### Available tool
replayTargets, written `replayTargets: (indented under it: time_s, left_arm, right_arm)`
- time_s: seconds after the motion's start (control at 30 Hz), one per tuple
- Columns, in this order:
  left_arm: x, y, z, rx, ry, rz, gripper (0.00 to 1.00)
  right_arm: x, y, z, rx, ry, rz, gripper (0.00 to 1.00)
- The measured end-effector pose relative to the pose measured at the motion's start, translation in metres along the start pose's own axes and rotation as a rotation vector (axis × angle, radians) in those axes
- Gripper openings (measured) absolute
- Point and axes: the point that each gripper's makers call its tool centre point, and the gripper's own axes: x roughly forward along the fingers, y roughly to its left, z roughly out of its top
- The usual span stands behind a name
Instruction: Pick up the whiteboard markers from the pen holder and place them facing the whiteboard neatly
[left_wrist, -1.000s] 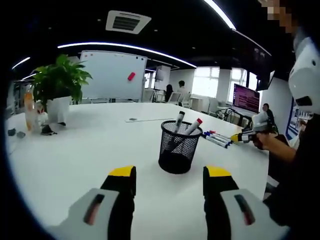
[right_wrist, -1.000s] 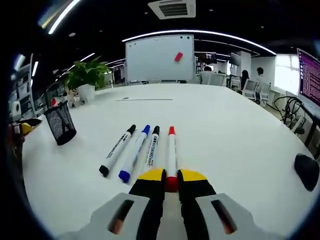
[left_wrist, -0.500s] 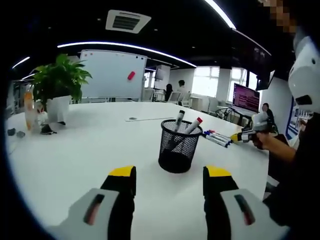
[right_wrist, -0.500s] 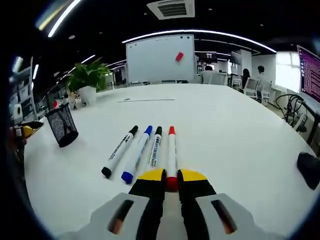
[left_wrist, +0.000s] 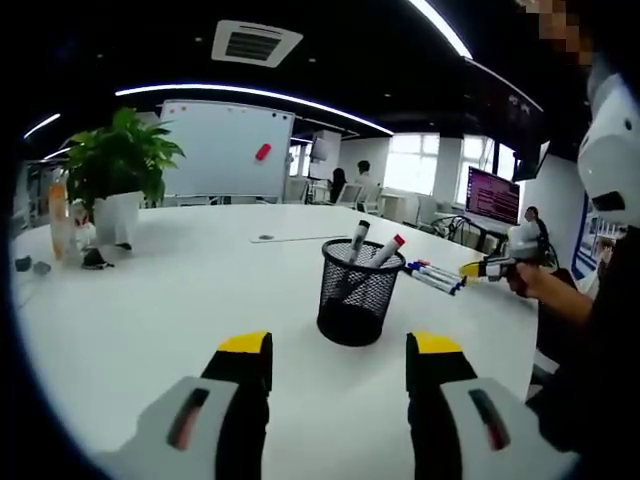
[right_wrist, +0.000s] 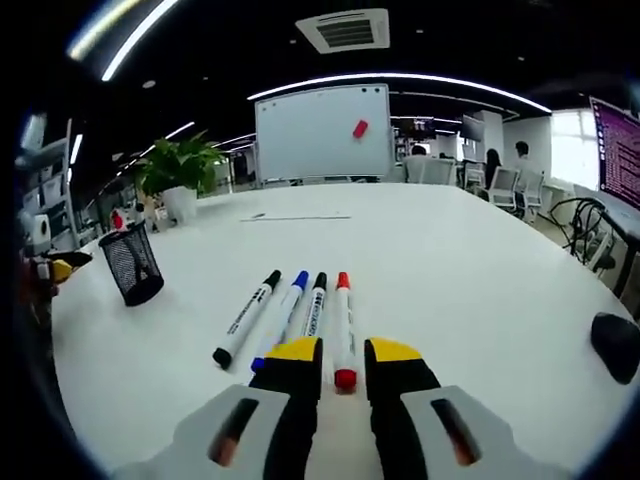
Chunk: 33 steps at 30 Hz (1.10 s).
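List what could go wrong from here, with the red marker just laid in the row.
1. The right gripper is open, but the red marker lies between its jaws; a skewed withdrawal could roll it into the black marker.
2. Two markers lean out of the pen holder; pulling one sideways might tip the mesh cup.
3. The left gripper hangs open short of the holder and could nudge it.
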Motion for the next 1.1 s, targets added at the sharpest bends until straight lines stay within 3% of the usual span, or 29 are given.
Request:
replayTargets:
  time_s: [0.63, 0.83, 1.1]
  left_arm:
    - [-0.002, 0.003, 0.002, -0.001, -0.007, 0.007, 0.55]
    - [-0.002, 0.002, 0.001, -0.001, -0.007, 0.007, 0.55]
    - [-0.002, 0.002, 0.001, 0.000, -0.005, 0.006, 0.55]
  right_arm:
    - [-0.015, -0.012, 0.033, 0.010, -0.118, -0.027, 0.33]
    - [-0.021, -0.007, 0.047, -0.028, -0.154, -0.021, 0.35]
    - [-0.025, 0.016, 0.063, -0.073, -0.180, 0.044, 0.35]
